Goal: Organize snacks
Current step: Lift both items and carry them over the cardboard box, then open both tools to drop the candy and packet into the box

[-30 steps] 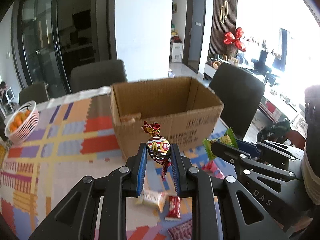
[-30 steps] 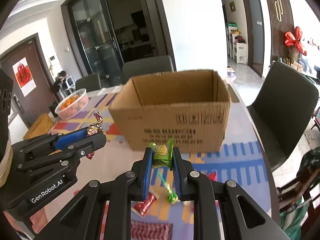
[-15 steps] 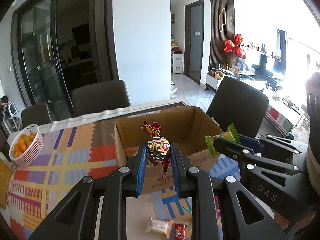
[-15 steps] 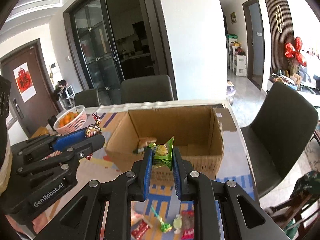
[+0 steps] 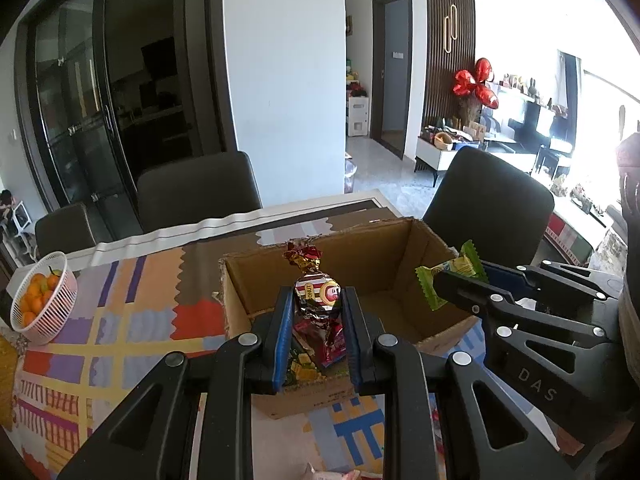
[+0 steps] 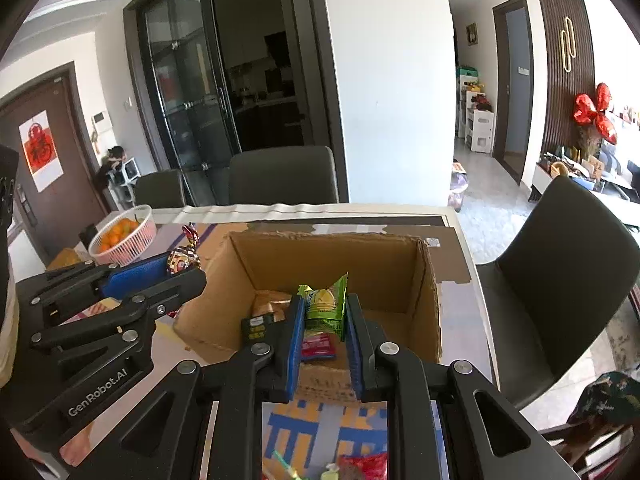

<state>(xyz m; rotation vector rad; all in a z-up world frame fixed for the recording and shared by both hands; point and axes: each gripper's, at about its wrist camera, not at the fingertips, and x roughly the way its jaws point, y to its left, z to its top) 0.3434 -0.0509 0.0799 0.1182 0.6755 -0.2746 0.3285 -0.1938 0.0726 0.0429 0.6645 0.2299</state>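
Snacks, assorted, for sorting into one cardboard box (image 6: pixel 340 264) standing open on the counter (image 5: pixel 132 320) at frame centre in both wrist views; its floor already carries several packets, low and to the left in the right wrist view. Left tongs (image 5: pixel 316 316), bottom centre of the left wrist view: clenched on a foil-wrapped candy (image 5: pixel 316 296), twisted end up, poised over the box's near wall. Right tongs (image 6: pixel 324 320), bottom centre of the right wrist view: clenched on a green packet (image 6: pixel 325 306), likewise above the near edge. Handling advice: carry each item clear past the near wall and over a bare patch of box floor before letting go, keeping the two tongs apart. Loose wrappers (image 6: pixel 352 466) on the counter at lower frame await collection. Basket of oranges (image 5: pixel 40 300), left edge: not part of the lot.
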